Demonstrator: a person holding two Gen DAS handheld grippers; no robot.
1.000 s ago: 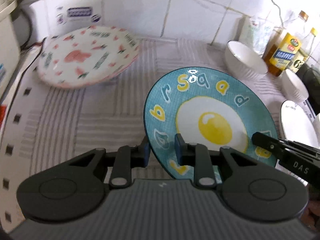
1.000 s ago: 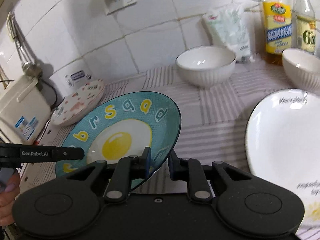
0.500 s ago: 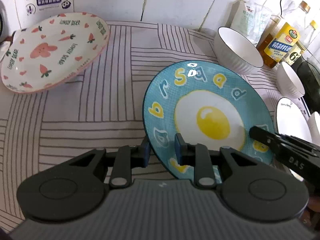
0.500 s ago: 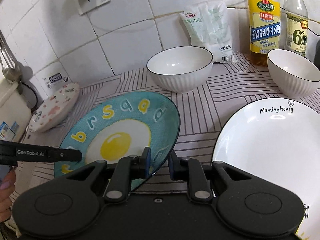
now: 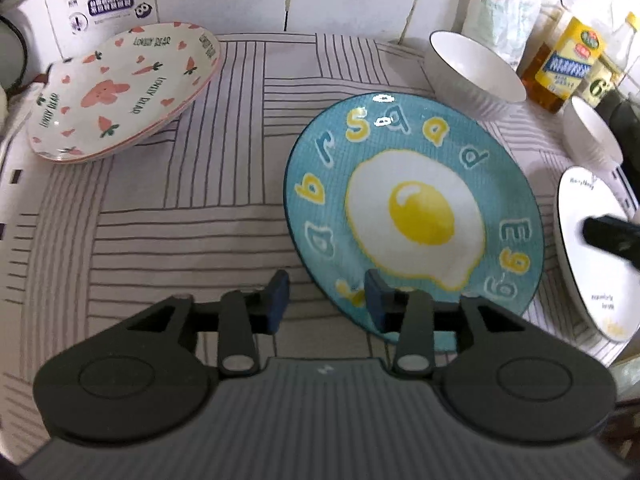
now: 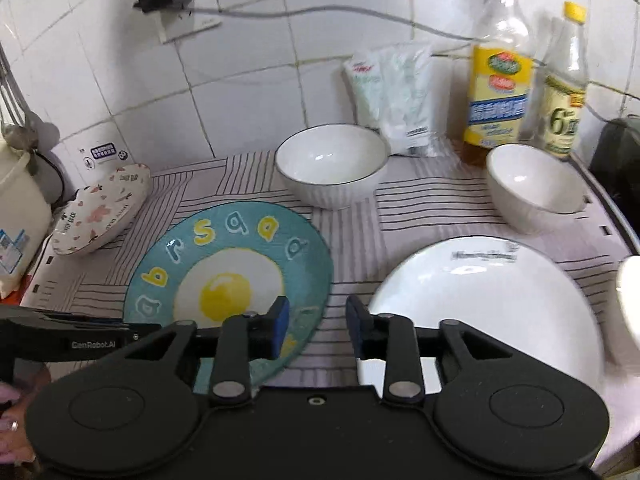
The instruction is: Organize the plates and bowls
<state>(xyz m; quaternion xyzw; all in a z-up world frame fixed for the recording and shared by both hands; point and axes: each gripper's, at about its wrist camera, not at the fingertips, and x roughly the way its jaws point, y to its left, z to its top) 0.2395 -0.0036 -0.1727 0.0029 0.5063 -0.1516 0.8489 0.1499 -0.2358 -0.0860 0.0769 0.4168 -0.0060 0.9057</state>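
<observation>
Left gripper [image 5: 326, 300]: jaws had just been opening and stood spread; the near rim of the blue egg plate [image 5: 416, 216] lay between them, with no pad pressing on it. Right gripper [image 6: 314, 326]: jaws likewise just opened and spread, nothing pinched; the same plate's right edge sat just under its left finger [image 6: 280, 320]. The plate appeared released, lying flat on the striped cloth [image 5: 180, 200] mid-counter.

Surroundings: white plate [image 6: 492, 300] just beside the blue one on the right; two white bowls [image 6: 332, 164] behind, near the bottles [image 6: 498, 80]; the carrot-print plate [image 5: 120, 88] was tilted against the wall at far left, well apart.

Risks, as judged:
- Left gripper's right finger overlapped the rim; pulling back low could catch the edge and drag or flip the plate.
- Right gripper sat between the two plates; a sideways swing might knock one into the other and chip them.
- Reaching for the bowls could topple the bottles standing close behind.
- The carrot-print plate looked unstable as it leaned; tugging the cloth could send it sliding.
</observation>
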